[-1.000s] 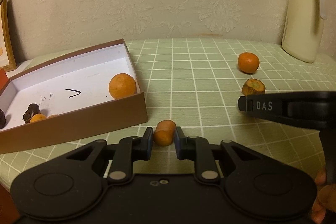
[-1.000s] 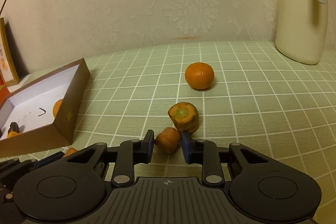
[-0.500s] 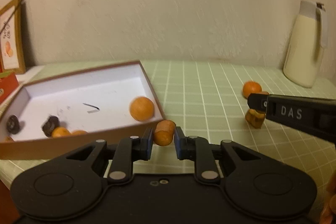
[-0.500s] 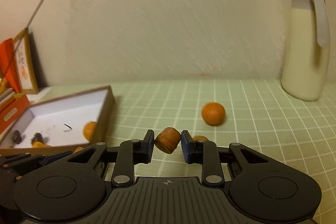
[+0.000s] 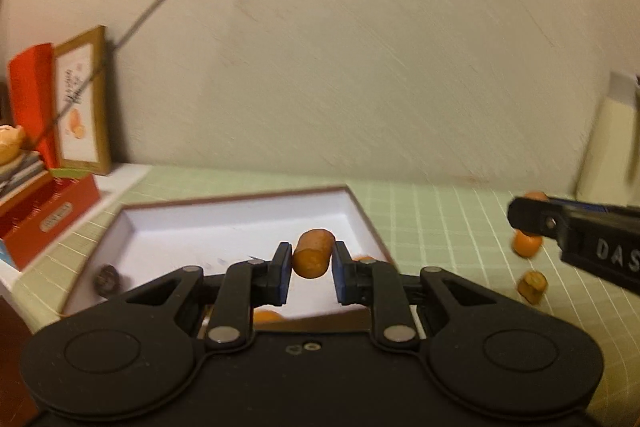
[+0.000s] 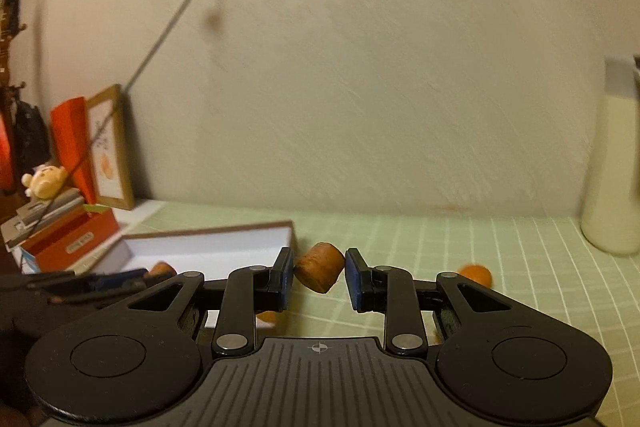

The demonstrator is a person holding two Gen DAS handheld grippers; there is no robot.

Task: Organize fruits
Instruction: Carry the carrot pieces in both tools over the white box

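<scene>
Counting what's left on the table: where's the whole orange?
In the left wrist view, the orange sits on the table at right, just beyond the cut piece, right of the box.

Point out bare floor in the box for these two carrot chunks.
The box has bare white floor across its middle and back, up to the far wall. It is crowded at the near left, around a dark fruit, and along the near wall, where orange pieces lie. Both carrot chunks are gripped.
</scene>
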